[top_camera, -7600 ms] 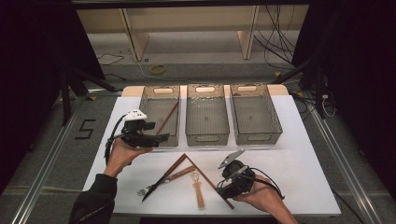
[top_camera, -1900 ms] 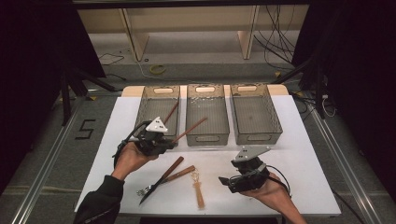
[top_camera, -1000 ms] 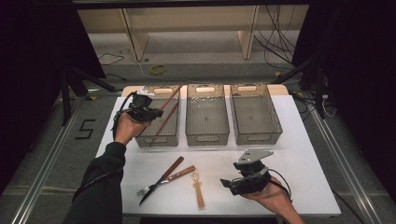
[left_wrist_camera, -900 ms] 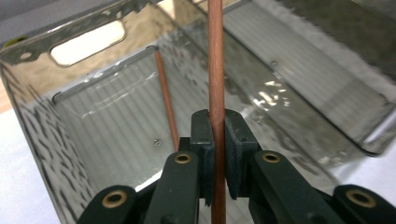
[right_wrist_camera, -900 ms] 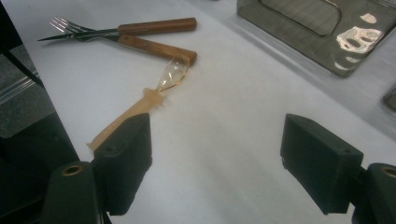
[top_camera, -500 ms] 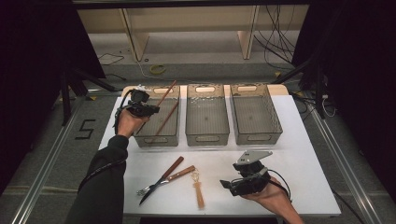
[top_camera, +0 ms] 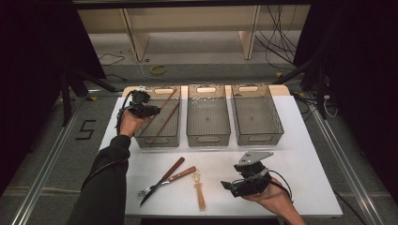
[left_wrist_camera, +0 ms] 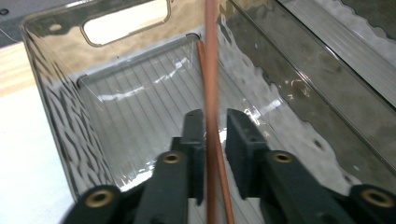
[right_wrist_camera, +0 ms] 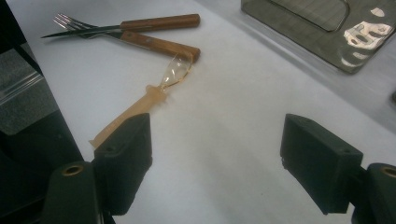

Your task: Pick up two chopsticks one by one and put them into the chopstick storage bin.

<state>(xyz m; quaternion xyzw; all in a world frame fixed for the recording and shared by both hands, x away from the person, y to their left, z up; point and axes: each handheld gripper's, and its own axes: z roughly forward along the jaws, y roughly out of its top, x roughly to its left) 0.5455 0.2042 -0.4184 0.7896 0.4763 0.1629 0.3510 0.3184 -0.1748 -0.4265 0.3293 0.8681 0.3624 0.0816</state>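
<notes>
I hold my left gripper (top_camera: 149, 110) over the leftmost clear bin (top_camera: 158, 139) of three that stand in a row at the far side of the white table (top_camera: 300, 159). In the left gripper view my left gripper (left_wrist_camera: 215, 140) has a pair of reddish-brown chopsticks (left_wrist_camera: 211, 93) running up between its two black jaws. The jaws have just been opening: there is a narrow gap on each side of the sticks, so the pads no longer press on them. The chopsticks (top_camera: 165, 116) lie slanted in that bin, their far ends up at its back wall near the handle cut-out and their near ends down toward the ribbed floor. I cannot tell whether the lower ends touch the floor of the bin.

My right gripper (top_camera: 233, 186) rests low over the near right part of the table, jaws wide apart with nothing between them. In the right gripper view my right gripper (right_wrist_camera: 215, 163) looks across bare white surface toward a translucent amber plastic spoon (right_wrist_camera: 148, 99) that lies just beside its left jaw, bowl end pointing away. Beyond the spoon lie a wood-handled knife (right_wrist_camera: 140, 41) and a wood-handled fork (right_wrist_camera: 135, 24), crossed near their metal ends; the spoon's bowl touches the butt of the knife handle. The middle bin (top_camera: 208, 136) and the right bin (top_camera: 257, 136) stand beside the first, well apart from my right hand.
</notes>
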